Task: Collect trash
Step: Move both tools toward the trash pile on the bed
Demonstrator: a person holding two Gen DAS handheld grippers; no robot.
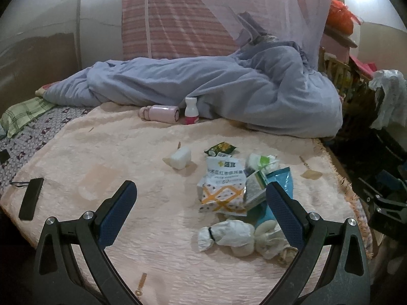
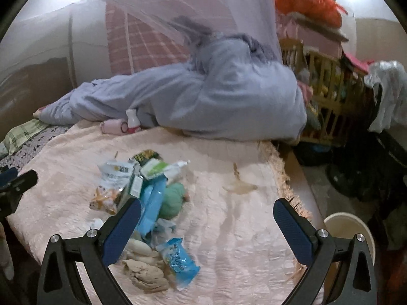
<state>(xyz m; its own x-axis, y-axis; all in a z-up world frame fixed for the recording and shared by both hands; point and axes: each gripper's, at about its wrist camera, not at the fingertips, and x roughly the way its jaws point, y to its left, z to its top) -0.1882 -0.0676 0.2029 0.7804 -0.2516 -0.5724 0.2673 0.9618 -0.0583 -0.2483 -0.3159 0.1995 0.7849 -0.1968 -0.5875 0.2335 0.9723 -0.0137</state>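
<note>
Peach plush blanket (image 1: 106, 152) showing soft, crinkled, matt pile, fringed edge. Grey-blue cloth quilt (image 1: 229, 89) lying smooth, matt. White-and-orange snack wrapper (image 1: 223, 185) gleaming as glossy plastic film. Crumpled white tissue wad (image 1: 226, 233) looking papery. Blue finger pads (image 2: 122, 231) showing dimpled rubbery texture; black matt plastic gripper arms carrying shiny metal screws (image 2: 91, 233).

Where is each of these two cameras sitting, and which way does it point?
Left wrist: rides the open left gripper, looking along its fingers across the bed at the snack packet.
Right wrist: rides the open right gripper, facing the same bed, bucket at right.
Shared: trash pile, purple quilt, pink bottle.
</note>
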